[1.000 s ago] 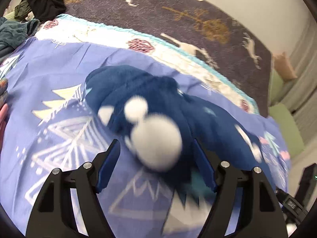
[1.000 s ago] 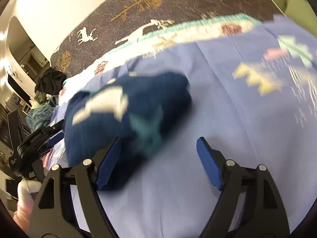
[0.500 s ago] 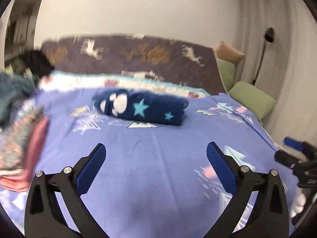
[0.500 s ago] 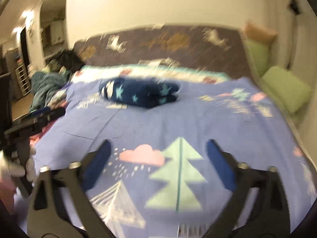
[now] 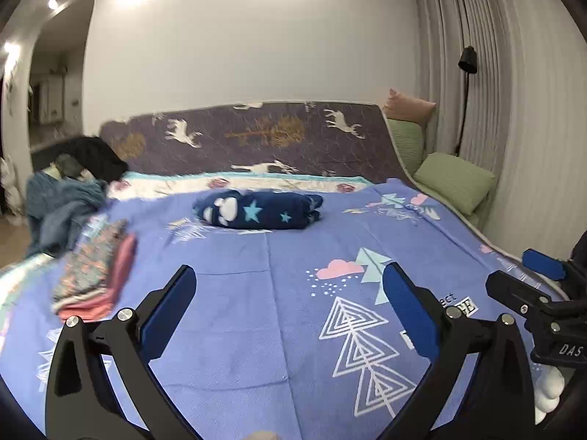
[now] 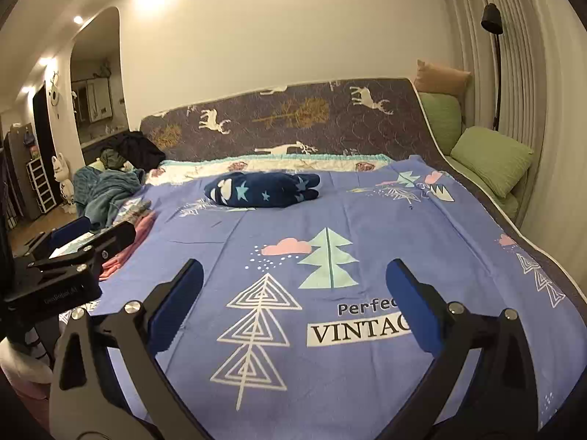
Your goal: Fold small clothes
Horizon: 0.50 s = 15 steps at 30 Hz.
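A folded dark blue fleece garment with stars and white paw prints lies far back on the purple bedspread, also seen as the folded garment in the right wrist view. My left gripper stands wide open above the near part of the bed, with nothing between its blue pads. My right gripper is likewise open and empty, well short of the garment. Each gripper shows at the edge of the other's view: the right gripper and the left gripper.
A stack of folded clothes, patterned and pink, lies at the bed's left side. A heap of teal and black unfolded clothes sits at the back left. Green cushions and a floor lamp stand at the right by the curtains.
Both grippers let go of the blue garment, opened wide and drew far back and up from it. The garment now rests folded at the back of the bed.
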Motion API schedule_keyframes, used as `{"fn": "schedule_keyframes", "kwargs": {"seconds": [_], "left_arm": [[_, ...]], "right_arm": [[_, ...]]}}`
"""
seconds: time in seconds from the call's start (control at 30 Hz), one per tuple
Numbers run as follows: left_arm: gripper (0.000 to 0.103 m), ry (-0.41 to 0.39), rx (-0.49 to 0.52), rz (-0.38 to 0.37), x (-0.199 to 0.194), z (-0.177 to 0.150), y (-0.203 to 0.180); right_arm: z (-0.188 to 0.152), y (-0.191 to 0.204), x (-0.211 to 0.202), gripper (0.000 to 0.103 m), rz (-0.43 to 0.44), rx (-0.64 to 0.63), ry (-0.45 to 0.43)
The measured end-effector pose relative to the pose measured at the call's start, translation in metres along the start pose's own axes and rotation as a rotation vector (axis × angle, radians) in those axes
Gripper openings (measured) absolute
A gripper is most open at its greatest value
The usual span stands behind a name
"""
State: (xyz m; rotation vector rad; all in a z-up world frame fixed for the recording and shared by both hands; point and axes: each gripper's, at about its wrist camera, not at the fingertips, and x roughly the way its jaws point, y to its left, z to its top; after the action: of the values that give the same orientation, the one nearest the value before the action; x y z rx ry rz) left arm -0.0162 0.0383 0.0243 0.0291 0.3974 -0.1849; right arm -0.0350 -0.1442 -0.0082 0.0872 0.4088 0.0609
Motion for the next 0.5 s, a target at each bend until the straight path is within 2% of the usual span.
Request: {"fn": "schedule_keyframes", "kwargs": {"seconds": [0.17, 0.33, 0.5], "left_arm": [[0.102, 0.016, 0.015, 0.03, -0.017, -0.005, -0.015], [0.102, 0.062, 0.008, 0.052, -0.018, -0.013, -0.025], [0.102, 0.07, 0.041, 0.09, -0.016, -0.015, -0.036]], "right_arm": [[-0.012, -0.01, -0.014, 0.101, 0.01, 0.017, 0.007], [-0.025, -0.02, -0.011, 0.101, 0.012, 0.019, 0.048], [-0.029, -0.028, -0.011, 0.101, 0.005, 0.032, 0.048]]}}
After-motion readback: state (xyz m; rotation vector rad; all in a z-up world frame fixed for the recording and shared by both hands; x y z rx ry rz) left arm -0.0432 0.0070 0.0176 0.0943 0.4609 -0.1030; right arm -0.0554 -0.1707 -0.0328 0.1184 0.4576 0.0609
